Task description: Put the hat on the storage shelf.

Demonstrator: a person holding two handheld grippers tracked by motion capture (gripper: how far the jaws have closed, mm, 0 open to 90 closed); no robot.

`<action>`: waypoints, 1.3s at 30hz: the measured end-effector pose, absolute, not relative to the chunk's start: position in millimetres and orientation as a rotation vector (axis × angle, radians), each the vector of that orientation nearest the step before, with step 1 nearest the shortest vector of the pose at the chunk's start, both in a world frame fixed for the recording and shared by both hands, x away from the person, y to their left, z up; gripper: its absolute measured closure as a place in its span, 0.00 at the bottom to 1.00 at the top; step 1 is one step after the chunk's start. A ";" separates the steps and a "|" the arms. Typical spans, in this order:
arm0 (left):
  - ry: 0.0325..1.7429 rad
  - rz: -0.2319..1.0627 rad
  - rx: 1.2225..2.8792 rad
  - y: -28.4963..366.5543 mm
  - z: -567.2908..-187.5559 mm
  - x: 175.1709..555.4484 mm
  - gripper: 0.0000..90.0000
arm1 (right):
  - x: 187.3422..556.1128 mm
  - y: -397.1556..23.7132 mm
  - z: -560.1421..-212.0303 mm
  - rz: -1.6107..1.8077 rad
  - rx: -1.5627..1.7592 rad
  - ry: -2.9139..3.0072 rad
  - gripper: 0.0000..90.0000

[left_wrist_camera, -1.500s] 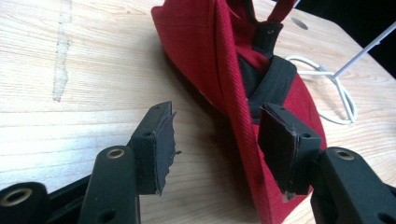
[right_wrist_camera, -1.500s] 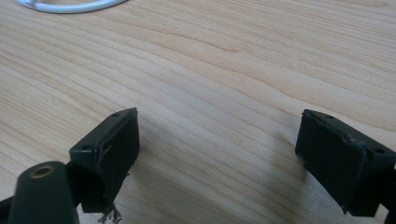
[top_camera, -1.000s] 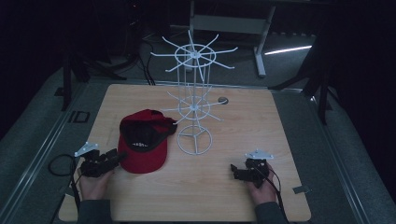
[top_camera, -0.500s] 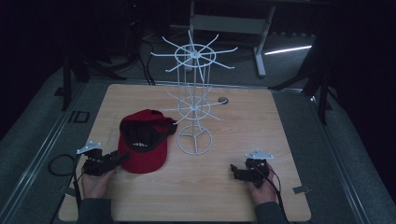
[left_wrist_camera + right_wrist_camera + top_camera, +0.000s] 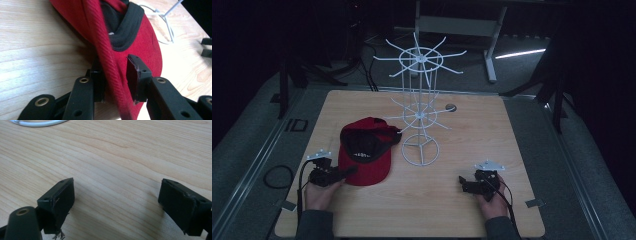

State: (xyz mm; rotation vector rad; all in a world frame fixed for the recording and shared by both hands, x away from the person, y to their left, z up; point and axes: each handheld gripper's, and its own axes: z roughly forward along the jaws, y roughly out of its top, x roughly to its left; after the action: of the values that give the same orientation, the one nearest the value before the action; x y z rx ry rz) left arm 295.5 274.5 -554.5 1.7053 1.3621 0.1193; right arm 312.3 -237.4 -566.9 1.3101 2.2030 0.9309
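Note:
A red cap (image 5: 364,152) with a black lining lies upside down on the wooden table (image 5: 492,130), left of a white wire rack (image 5: 419,115). My left gripper (image 5: 343,172) reaches over the cap's near edge. In the left gripper view the cap's (image 5: 145,42) corded brim edge runs between the jaws of my left gripper (image 5: 115,65). Those jaws have just been closing: the left pad lies against the brim, and a thin gap shows at the right pad. My right gripper (image 5: 463,184) rests low at the table's front right. Its jaws (image 5: 117,195) stand wide open over bare wood.
The rack's round base (image 5: 418,149) stands mid-table, with spoked tiers above it. Part of that base ring (image 5: 37,123) lies ahead of the right gripper. A small dark round thing (image 5: 451,106) sits near the far edge. Grey floor and cables surround the table.
The left gripper has edged toward the cap, and its jaws have narrowed around the brim edge. The right gripper and the cap have stayed put.

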 end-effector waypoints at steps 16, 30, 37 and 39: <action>1.335 -0.028 1.749 270.4 -559.5 299.5 0.82 | 312.3 -237.4 -566.9 0.931 1.308 2.204 0.15; 1.300 -0.168 1.718 258.5 -564.6 301.3 0.88 | 312.3 -237.4 -566.9 0.931 1.308 2.204 0.15; 1.305 -0.196 1.658 256.5 -564.7 301.2 0.93 | 312.3 -237.4 -566.9 0.931 1.308 2.204 0.15; 1.310 -0.184 1.648 256.2 -563.6 300.3 0.94 | 312.3 -237.4 -566.9 0.931 1.308 2.204 0.15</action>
State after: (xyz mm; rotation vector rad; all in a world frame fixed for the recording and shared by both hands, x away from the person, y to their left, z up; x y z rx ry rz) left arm 300.3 256.2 -563.6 1.6478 1.3103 -0.1837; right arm 312.3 -237.4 -566.9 1.3078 2.2040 0.9312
